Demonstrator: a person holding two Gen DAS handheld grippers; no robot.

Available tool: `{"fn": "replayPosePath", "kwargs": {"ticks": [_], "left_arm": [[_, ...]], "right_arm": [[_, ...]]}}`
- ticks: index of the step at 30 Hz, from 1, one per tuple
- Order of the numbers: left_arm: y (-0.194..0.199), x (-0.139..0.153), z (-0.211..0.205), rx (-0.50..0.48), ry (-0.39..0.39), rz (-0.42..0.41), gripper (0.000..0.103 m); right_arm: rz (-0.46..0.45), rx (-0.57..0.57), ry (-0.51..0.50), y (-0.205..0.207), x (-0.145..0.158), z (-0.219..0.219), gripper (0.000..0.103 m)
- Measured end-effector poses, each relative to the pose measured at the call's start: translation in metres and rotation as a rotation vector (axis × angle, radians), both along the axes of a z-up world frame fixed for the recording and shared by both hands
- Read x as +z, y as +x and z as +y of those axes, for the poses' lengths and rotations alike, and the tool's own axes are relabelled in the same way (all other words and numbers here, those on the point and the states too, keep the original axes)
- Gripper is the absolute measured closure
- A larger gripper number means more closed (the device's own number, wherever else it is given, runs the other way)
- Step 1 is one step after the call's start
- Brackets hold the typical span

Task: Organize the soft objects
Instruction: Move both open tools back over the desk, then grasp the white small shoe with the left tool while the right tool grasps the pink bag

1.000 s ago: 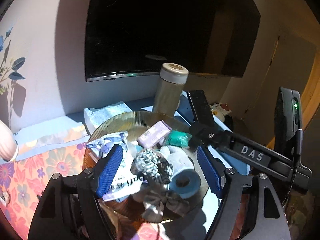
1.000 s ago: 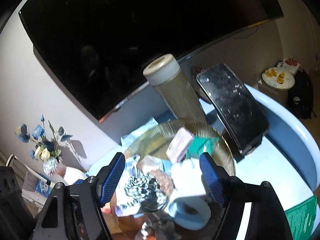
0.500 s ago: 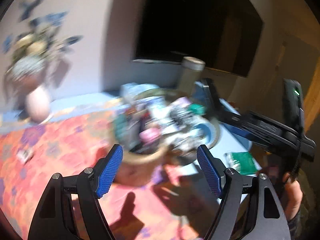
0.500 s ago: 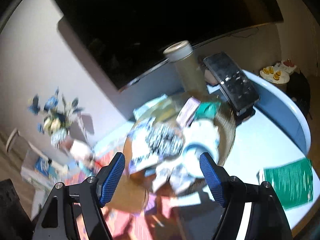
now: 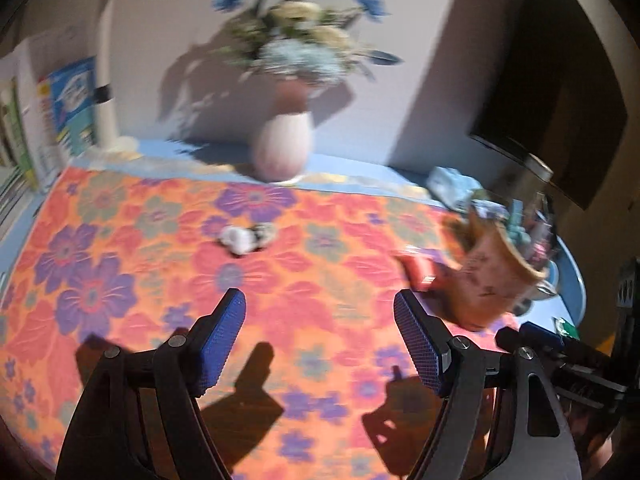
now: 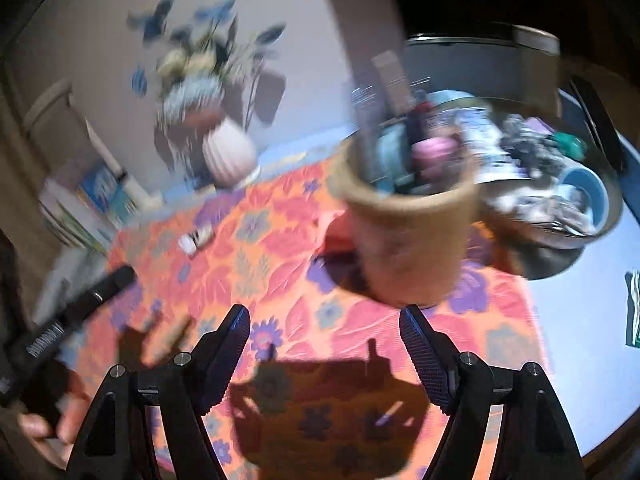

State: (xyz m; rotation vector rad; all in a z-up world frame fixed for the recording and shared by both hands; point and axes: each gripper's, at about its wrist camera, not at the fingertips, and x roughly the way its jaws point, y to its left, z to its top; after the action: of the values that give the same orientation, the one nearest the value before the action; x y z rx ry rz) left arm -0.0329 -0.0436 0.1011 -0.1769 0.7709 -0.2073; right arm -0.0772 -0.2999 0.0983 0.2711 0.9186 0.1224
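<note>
Both claws gape wide, gripping nothing: left gripper and right gripper hover over the floral cloth. Soft objects sit piled in the bowl, behind the tan cup.

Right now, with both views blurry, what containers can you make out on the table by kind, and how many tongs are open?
Flower vase: 1
Tan cup stuffed with items: 1
Wide bowl piled with soft things: 1
Tall canister behind the bowl: 1
Open tongs: 2, left and right, both holding nothing
Total: 4 containers, 2 tongs
</note>
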Motion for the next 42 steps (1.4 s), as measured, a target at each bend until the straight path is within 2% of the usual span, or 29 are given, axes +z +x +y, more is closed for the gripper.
{"fn": "replayPosePath", "kwargs": {"ticks": [5,7,10,12,14,19,23,25,27,29,32,38,42], "left_arm": [[0.022,-0.025,0.036,0.051,0.030,0.054,0.028],[0.037,-0.034,0.044,0.049,0.021,0.075,0.028],[0.066,-0.044,0.042,0.040,0.029,0.096,0.028],[0.080,-0.050,0.039,0.027,0.035,0.111,0.028],[0.096,-0.056,0.034,0.009,0.046,0.118,0.028],[0.119,-0.069,0.024,-0.025,0.066,0.108,0.028],[0.124,-0.078,0.027,-0.043,0.023,0.092,0.028],[0.126,-0.085,0.030,-0.044,0.003,0.110,0.028],[0.128,-0.086,0.033,-0.045,-0.024,0.120,0.028],[0.127,-0.085,0.035,-0.036,-0.036,0.105,0.028],[0.128,-0.087,0.035,-0.038,-0.040,0.109,0.028],[0.127,-0.086,0.038,-0.029,-0.049,0.099,0.028],[0.128,-0.087,0.038,-0.028,-0.051,0.106,0.028]], "right_arm": [[-0.001,-0.015,-0.129,0.029,-0.015,0.049,0.027],[0.018,-0.056,-0.165,0.043,-0.026,0.058,0.027],[0.057,-0.132,-0.153,0.062,-0.043,0.063,0.027],[0.066,-0.212,-0.196,0.072,-0.052,0.067,0.027],[0.084,-0.261,-0.226,0.082,-0.058,0.070,0.019],[0.095,-0.375,-0.250,0.104,-0.066,0.069,0.015],[0.130,-0.440,-0.192,0.123,-0.074,0.062,0.015],[0.130,-0.471,-0.187,0.131,-0.076,0.060,0.015],[0.146,-0.475,-0.192,0.141,-0.079,0.062,0.011],[0.149,-0.484,-0.185,0.149,-0.082,0.065,0.000],[0.108,-0.435,-0.148,0.156,-0.080,0.073,0.000],[0.040,-0.246,-0.192,0.160,-0.069,0.105,0.000],[-0.002,-0.279,-0.191,0.144,-0.061,0.097,0.000]]}}
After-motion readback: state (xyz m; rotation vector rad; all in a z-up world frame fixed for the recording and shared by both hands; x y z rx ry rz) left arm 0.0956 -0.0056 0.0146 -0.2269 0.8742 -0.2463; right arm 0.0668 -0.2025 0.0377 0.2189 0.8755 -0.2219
